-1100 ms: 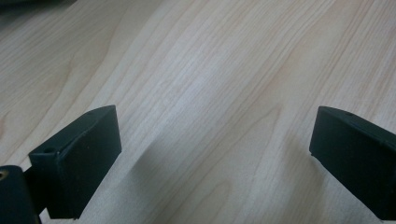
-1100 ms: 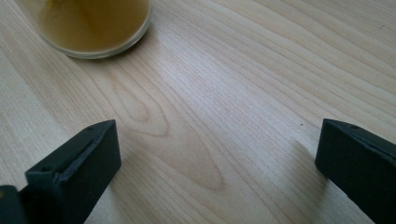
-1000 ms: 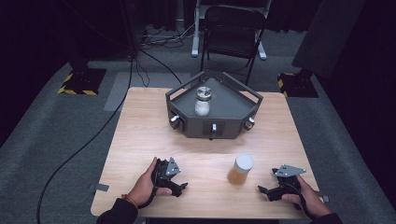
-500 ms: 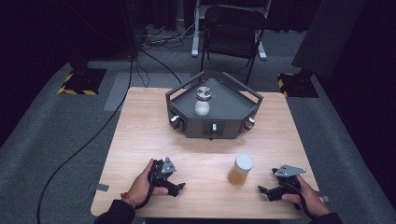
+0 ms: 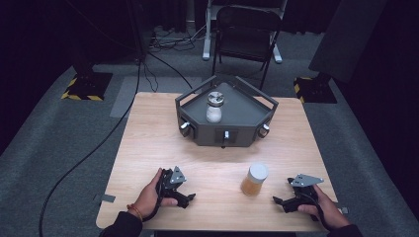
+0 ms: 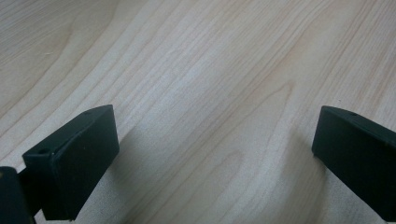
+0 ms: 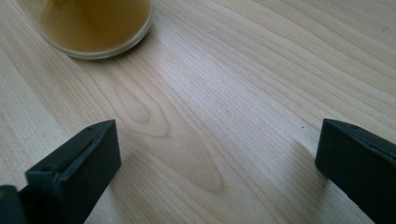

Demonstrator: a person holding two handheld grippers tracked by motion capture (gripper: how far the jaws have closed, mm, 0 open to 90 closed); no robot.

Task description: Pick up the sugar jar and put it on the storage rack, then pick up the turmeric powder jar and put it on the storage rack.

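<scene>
The amber-filled jar [image 5: 255,179], closed with a pale lid, is stood upright on the wooden table [image 5: 148,143], between the two grippers and nearer to the right one, apart from both. In the right gripper view its rounded base [image 7: 93,25] is seen just ahead of the left-hand jaw and off to that side, outside the gap. The right gripper [image 5: 281,202] is held low over the near right part of the table by the person's right hand [image 5: 326,212], with its jaws spread wide and nothing but bare wood grain between them; in its own view the gap [image 7: 217,154] is taken up by the tabletop. The left gripper [image 5: 187,198] is held by the left hand [image 5: 148,197] over the near left part of the table, and its jaws too are set wide apart with nothing grasped; only the table surface is seen between them in the left gripper view [image 6: 215,154]. Well beyond both grippers, towards the far side of the table, a dark grey angular tray [image 5: 257,116] with raised rails and knobs on its front faces is placed. Inside that tray a second jar [image 5: 214,107] with whitish contents and a metallic lid is stood upright. Behind the table, a black folding chair [image 5: 247,29] is set on the grey floor.
</scene>
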